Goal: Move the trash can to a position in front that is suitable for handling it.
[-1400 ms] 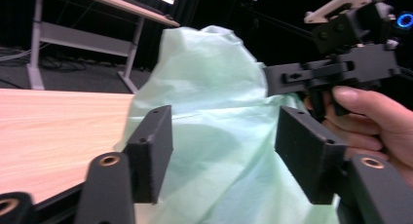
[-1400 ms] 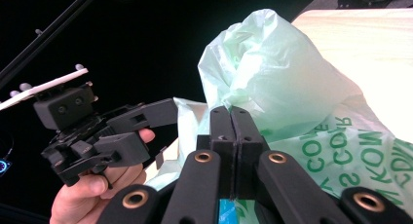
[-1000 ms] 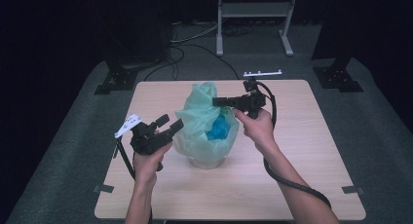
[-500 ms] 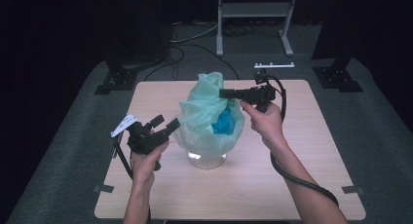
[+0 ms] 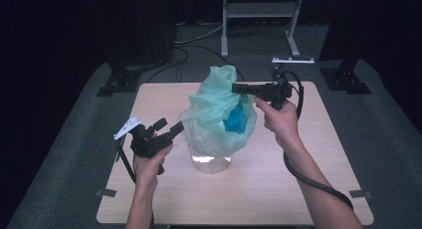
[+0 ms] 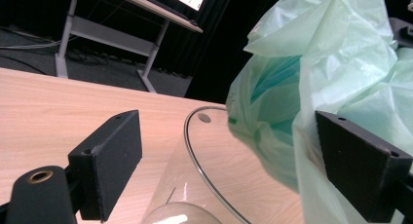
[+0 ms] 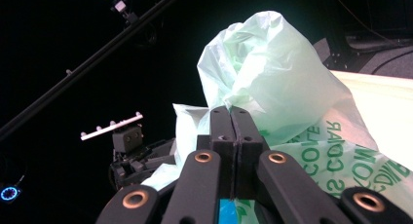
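A pale green plastic bag (image 5: 216, 112) with a blue thing (image 5: 235, 120) inside hangs over a clear round container (image 5: 211, 162) on the wooden table (image 5: 298, 184). My right gripper (image 5: 235, 88) is shut on the bag's upper right side, and the right gripper view shows its jaws (image 7: 233, 124) pressed together on the film of the bag (image 7: 272, 83). My left gripper (image 5: 170, 125) is open just left of the bag's lower part. In the left gripper view, its jaws (image 6: 234, 158) straddle the container's rim (image 6: 192, 148), and the bag (image 6: 341, 63) lies against the right jaw.
A metal stand (image 5: 259, 10) is on the floor beyond the table. Dark stand bases (image 5: 119, 82) (image 5: 346, 79) sit at the two far corners. Tape marks (image 5: 105, 192) are stuck at the table's near corners. Cables trail from both grippers.
My right gripper has moved up and away with the bag, lifting it higher over the clear container. My left gripper has edged toward the bag.
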### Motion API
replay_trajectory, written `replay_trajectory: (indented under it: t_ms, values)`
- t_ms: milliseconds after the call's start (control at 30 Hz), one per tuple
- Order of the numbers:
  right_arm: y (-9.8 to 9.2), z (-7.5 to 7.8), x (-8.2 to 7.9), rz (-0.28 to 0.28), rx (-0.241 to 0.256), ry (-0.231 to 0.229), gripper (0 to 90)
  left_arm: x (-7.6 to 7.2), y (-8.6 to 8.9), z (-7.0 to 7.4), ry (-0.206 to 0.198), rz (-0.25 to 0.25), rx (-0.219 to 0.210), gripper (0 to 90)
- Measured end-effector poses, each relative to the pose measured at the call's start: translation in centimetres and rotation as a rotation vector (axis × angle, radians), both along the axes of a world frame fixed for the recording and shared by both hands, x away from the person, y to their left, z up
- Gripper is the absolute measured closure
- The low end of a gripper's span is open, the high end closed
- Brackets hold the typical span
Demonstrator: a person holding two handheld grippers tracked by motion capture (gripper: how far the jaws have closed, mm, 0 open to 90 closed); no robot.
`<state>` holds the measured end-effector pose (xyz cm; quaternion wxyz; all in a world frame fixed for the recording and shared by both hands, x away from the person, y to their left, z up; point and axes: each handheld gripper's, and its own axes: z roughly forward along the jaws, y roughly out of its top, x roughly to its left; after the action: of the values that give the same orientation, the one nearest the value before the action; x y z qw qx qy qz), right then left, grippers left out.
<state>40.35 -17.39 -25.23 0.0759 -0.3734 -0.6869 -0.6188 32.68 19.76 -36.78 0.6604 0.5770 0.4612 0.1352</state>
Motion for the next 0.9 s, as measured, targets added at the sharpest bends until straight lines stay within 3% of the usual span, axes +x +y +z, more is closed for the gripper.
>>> replay_trajectory:
  t_ms: [533, 900]
  values:
    - [-3.7, 2.1, -0.9, -0.053, 0.024, -0.036, 90.0, 0.0, 0.3, -0.3, 0.006, 0.003, 0.003, 10.4]
    - [-7.6, 1.8, -1.0, -0.127, 0.019, -0.03, 90.0, 0.0, 0.5, -0.3, 0.002, 0.007, 0.005, 10.4]
